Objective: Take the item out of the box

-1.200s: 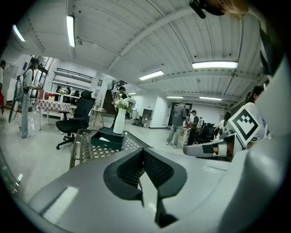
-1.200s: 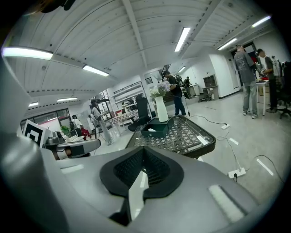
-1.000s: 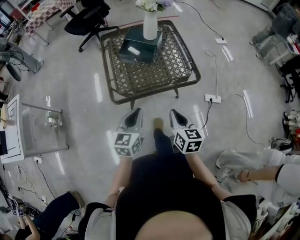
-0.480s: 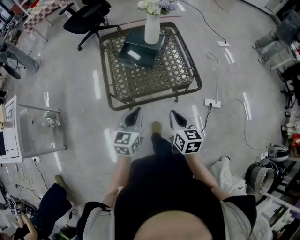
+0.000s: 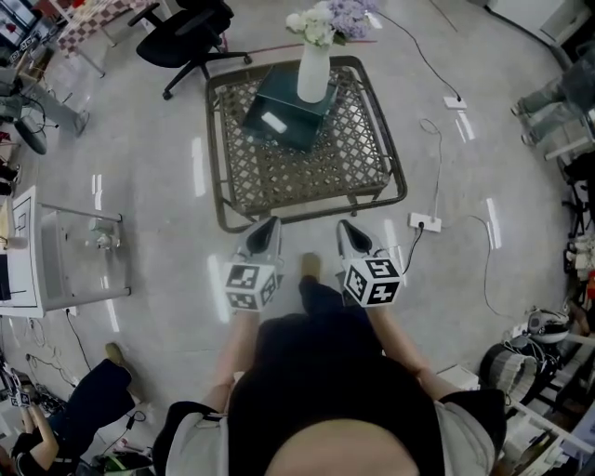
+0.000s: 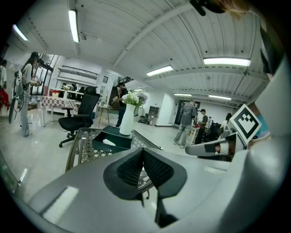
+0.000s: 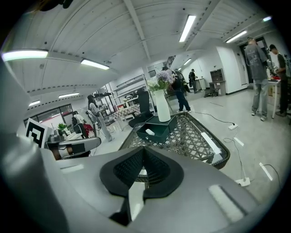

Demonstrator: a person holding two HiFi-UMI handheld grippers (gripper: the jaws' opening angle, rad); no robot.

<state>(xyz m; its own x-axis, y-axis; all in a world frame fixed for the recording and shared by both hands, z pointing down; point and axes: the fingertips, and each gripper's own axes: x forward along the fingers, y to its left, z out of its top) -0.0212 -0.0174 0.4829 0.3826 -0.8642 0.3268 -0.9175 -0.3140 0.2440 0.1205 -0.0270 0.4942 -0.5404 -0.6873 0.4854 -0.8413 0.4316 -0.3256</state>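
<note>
Now the box (image 5: 296, 110) is dark green and open at the top. It stands on the far part of the woven lattice tabletop (image 5: 316, 167), with a white vase (image 5: 313, 72) of pale flowers (image 5: 321, 20) at its far corner. Inside it lies a small white item (image 5: 274, 123) (its kind is too small to tell). The left gripper (image 5: 267, 226) and the right gripper (image 5: 346, 228) are before the near edge of the tabletop, well apart from the box. Each has its fingers pressed together with nothing between them. Compared with a second ago, the tabletop and box sit lower in the head view, nearer to the grippers.
</note>
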